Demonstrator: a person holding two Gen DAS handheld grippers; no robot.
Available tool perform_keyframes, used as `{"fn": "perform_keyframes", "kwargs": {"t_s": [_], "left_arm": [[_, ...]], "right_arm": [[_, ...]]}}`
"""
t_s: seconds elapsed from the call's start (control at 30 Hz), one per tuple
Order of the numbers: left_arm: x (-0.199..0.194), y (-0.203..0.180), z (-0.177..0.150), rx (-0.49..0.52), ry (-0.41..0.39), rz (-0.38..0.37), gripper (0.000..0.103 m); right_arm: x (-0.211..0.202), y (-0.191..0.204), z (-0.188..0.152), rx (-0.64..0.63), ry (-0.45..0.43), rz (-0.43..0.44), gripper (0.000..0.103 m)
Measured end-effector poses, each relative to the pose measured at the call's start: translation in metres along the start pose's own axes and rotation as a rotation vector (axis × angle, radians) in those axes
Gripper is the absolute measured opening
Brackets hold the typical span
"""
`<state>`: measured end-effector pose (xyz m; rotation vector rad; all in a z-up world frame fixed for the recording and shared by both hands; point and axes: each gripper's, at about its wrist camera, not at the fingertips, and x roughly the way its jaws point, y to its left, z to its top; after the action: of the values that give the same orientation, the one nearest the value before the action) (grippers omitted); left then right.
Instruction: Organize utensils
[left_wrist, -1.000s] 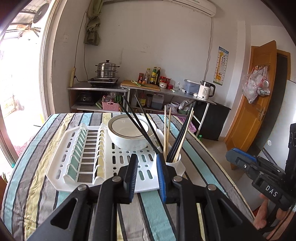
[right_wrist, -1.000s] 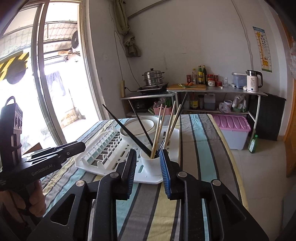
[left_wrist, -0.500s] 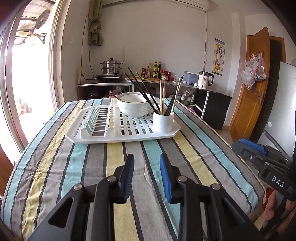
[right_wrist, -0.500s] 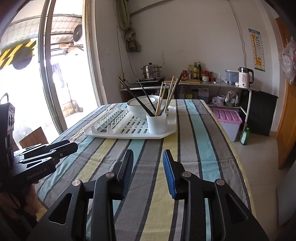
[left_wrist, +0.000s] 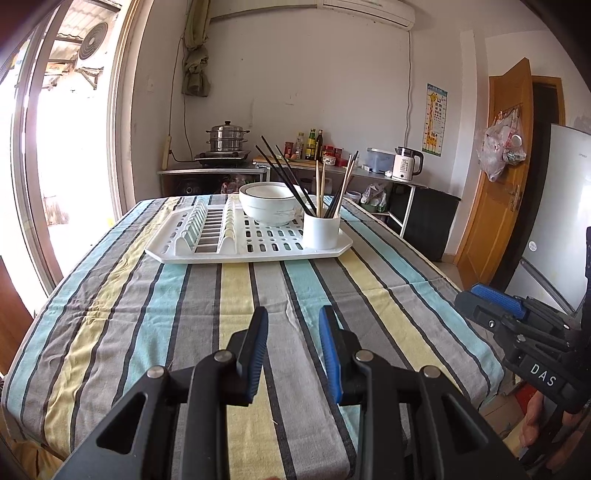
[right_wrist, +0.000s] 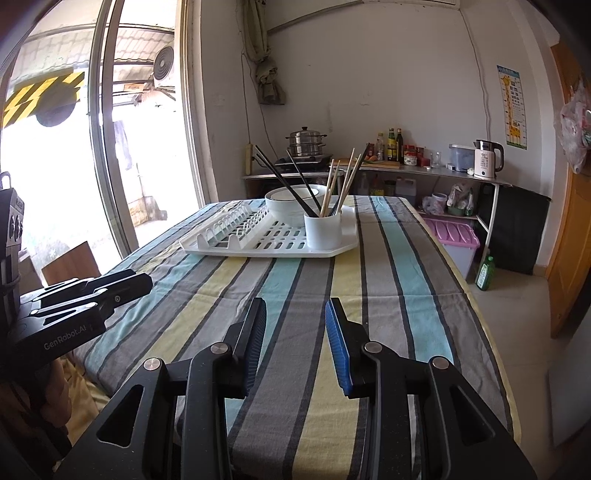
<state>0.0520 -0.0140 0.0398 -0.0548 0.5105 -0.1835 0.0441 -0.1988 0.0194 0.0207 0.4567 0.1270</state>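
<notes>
Both grippers released, nothing held.
Left gripper (left_wrist: 293, 323) and right gripper (right_wrist: 295, 314) over the striped cloth (left_wrist: 258, 295), jaws apart. Chopsticks (left_wrist: 295, 184) stand in the white cup (left_wrist: 320, 230) on the rack (left_wrist: 251, 251), far end of the table.

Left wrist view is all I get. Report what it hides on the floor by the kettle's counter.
Observer: A pink lidded plastic bin sits on the floor before the steel counter.
Operator: Name anything beside it.
Observer: A green plastic bottle stands on the tiles, close by the bin's corner.
Operator: Now the right tongs.
Observer: They have just been opening; they stand open over the striped tablecloth, nothing between them.
</notes>
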Motion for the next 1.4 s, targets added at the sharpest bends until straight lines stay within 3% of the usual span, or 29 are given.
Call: {"fn": "perform_keyframes", "kwargs": {"t_s": [1.4], "left_arm": [[0.01, -0.008, -0.009, 0.015, 0.05, 0.014, 0.03]], "right_arm": [[0.0, -0.002, -0.002, -0.002, 0.007, -0.017, 0.035]]}}
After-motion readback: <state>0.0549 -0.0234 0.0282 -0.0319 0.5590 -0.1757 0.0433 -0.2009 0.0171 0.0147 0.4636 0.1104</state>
